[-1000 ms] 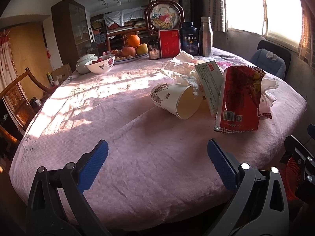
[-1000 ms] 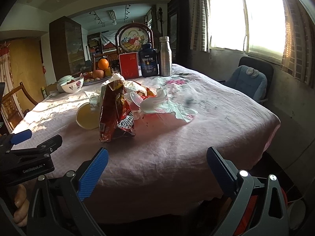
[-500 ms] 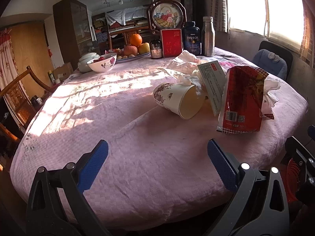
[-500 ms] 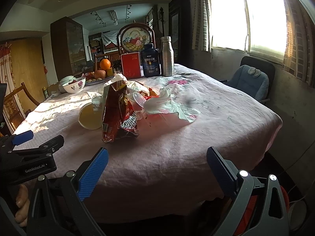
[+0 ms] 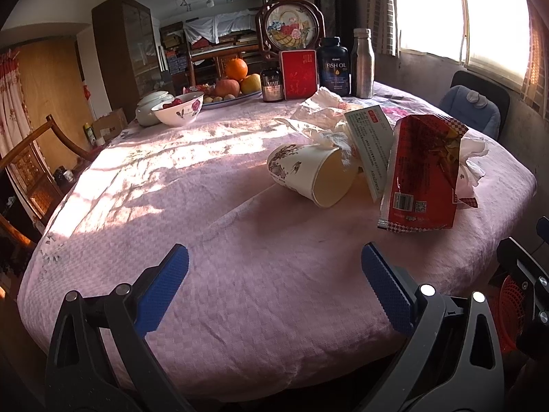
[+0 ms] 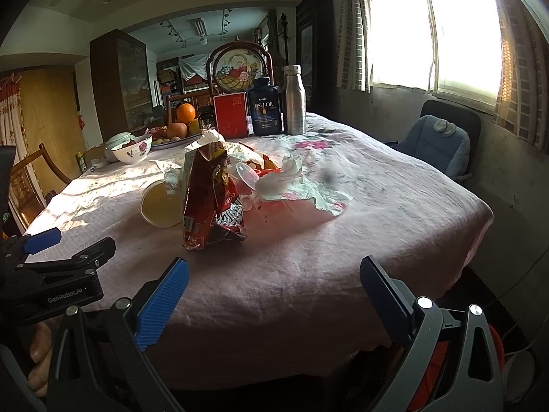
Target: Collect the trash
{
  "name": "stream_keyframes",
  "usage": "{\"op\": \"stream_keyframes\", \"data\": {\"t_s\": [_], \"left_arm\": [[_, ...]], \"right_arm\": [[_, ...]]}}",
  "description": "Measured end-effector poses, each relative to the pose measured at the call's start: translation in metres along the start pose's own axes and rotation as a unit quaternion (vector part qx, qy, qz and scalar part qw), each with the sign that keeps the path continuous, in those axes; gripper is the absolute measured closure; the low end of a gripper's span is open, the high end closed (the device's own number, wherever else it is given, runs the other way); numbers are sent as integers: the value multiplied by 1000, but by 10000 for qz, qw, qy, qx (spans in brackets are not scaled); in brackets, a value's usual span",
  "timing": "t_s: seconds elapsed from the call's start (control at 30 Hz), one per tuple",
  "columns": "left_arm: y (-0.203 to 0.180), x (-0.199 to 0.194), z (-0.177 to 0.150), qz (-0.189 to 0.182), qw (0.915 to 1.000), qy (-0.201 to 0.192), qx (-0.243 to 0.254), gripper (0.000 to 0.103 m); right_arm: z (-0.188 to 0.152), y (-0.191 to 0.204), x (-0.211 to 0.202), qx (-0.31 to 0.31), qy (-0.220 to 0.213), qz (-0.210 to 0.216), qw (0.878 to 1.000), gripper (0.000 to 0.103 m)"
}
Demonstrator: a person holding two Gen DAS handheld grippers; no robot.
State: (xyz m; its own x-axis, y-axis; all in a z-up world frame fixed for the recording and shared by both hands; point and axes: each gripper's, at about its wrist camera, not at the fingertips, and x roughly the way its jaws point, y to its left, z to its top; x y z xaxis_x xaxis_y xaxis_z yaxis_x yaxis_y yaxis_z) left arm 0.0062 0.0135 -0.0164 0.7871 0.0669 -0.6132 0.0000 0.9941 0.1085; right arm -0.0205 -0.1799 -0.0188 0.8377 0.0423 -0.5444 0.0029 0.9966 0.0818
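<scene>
Both views creep closer; we hold left gripper and right gripper wide, empty, facing snack bag and cup for pickup

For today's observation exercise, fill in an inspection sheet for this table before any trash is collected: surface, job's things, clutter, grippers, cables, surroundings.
Surface: pink tablecloth, sunlit, wrinkled.
Job's things: tipped paper cup, red snack bag standing upright, crumpled tissues, green leaflet, clear plastic cup.
Clutter: fish oil bottle, steel bottle, red tin, fruit plate, floral bowl.
Grippers: left hand-held gripper open, empty; right hand-held gripper open, empty.
Cables: one thin cable by the wall.
Surroundings: blue-cushioned chair, window, wooden chair.
</scene>
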Motion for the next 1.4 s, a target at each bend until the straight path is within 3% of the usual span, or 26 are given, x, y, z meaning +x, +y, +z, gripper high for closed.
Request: {"op": "stream_keyframes", "data": {"t_s": [1.0,1.23,1.4], "left_arm": [[2,16,0,-155,9997,204,57,6],[10,26,23,-826,9957,419,4,6],[-7,29,45,-1422,9886,484,54,6]], "right_arm": [[-1,-1,-3,-287,-177,-75,9994,5],[-3,-20,2,-34,-76,142,9999,6],[-3,-35,3,119,-108,-6,9999,6]]}}
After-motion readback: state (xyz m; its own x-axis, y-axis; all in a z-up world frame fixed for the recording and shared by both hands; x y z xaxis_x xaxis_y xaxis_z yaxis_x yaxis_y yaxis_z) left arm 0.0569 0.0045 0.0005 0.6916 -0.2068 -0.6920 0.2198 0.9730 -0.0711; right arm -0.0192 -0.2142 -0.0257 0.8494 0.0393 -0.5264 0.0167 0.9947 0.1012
